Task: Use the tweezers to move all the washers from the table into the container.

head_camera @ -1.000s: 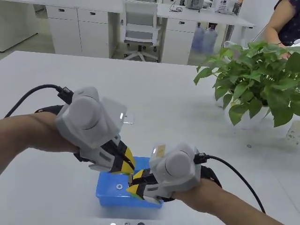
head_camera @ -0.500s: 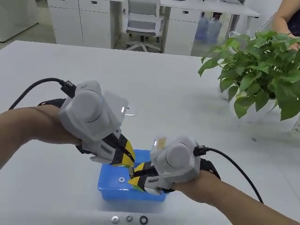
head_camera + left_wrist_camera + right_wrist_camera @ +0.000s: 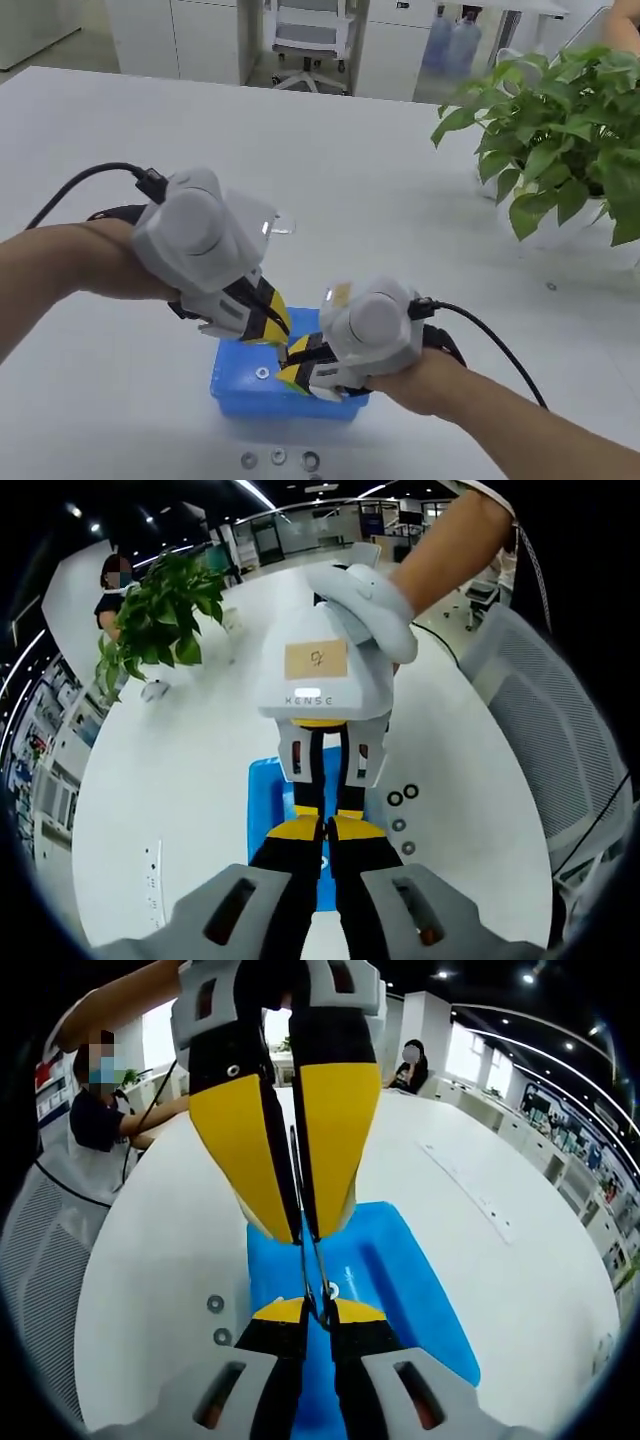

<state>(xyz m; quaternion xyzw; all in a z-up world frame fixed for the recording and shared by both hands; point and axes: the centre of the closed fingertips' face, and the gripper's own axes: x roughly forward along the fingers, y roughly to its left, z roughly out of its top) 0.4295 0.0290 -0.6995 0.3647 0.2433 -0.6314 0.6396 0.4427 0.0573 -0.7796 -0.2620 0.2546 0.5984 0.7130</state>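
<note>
**Transfer stage, both grippers over the blue container [image 3: 236, 392].** The left gripper [image 3: 276, 336] and the right gripper [image 3: 291, 376] meet nose to nose directly above the container's open top. The tweezers [image 3: 309, 1260] run as a thin metal pair from between the left gripper's yellow jaws down into the right gripper's own jaws. Each gripper's jaws stand all but closed, with only the tweezers between them; whether the tweezer tips carry anything cannot be told. One washer [image 3: 262, 373] lies on the container's floor. At least three more washers [image 3: 279, 457] lie in a short row on the worktop [image 3: 400, 200], just beside the container's near wall. Judged step: a release over the container, or a regrip before the next pick. To do it well, keep the tips inside the container's walls and low to its floor before easing the squeeze, so that a freed washer drops rather than bounces out. Let one gripper hold the tweezers firm while the other changes pressure, lest the tool twist. Then carry the tips over the near wall and take the nearest washer by its rim.
</note>
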